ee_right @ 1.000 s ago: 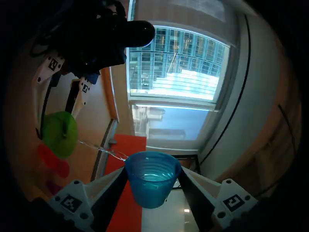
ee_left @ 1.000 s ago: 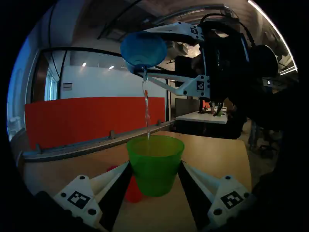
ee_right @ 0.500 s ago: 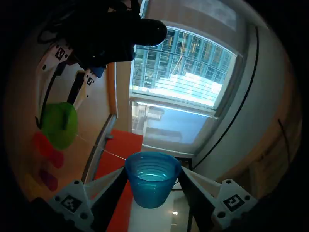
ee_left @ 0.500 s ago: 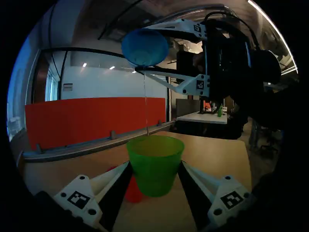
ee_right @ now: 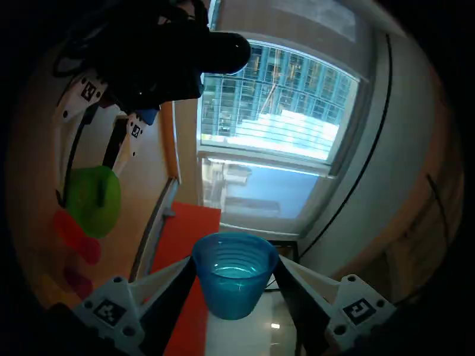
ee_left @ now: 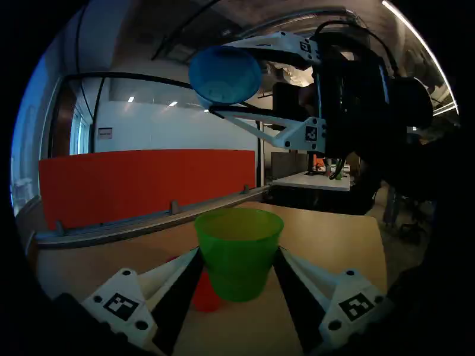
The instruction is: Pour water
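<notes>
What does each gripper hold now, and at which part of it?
The left gripper holds the green cup by its side walls, between the fingers; the right gripper holds the blue cup likewise.

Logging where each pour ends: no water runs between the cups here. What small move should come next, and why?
Probably the right gripper should roll the blue cup upright again. It is held on its side above the green cup, which the left gripper grips, and no stream falls from its rim, so the pour looks done.
</notes>
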A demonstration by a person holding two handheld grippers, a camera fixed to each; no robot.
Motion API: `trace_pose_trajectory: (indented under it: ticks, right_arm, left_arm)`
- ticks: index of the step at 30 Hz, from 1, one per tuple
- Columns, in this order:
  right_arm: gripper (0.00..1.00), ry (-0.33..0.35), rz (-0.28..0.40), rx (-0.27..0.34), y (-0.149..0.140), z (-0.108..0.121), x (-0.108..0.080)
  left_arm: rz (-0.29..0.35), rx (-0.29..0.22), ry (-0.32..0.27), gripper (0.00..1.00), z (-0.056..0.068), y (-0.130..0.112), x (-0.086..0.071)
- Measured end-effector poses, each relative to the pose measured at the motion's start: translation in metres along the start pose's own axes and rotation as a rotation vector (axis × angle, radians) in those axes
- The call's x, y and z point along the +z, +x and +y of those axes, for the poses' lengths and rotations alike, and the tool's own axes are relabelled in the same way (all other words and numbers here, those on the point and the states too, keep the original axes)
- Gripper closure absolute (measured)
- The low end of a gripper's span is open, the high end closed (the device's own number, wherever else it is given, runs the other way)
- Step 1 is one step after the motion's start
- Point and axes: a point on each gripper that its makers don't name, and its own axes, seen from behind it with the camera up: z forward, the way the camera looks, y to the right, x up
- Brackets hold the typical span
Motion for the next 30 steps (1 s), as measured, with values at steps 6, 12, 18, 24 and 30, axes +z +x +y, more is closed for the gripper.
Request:
trace_pose_trajectory:
  ticks: [6,12,18,24,30]
  right_arm:
    - [0.09,0.007,0.002,0.236,-0.004,-0.007,-0.006]
    - [0.09,0.031,0.017,0.490,0.000,-0.018,-0.012]
    - [0.09,0.079,0.049,0.754,0.018,-0.028,-0.019]
    - [0.09,0.104,0.060,0.991,0.028,-0.028,-0.023]
    - [0.09,0.152,0.061,1.232,0.036,-0.030,-0.022]
  left_arm:
    - [0.000,0.005,0.000,0.21,-0.001,0.002,0.001]
    - [-0.001,0.009,0.002,0.21,-0.001,0.003,0.001]
    - [-0.001,0.012,0.004,0.21,-0.003,0.003,-0.001]
    - [-0.001,0.016,0.006,0.21,-0.003,0.004,-0.002]
    - [-0.002,0.019,0.008,0.21,-0.004,0.004,-0.004]
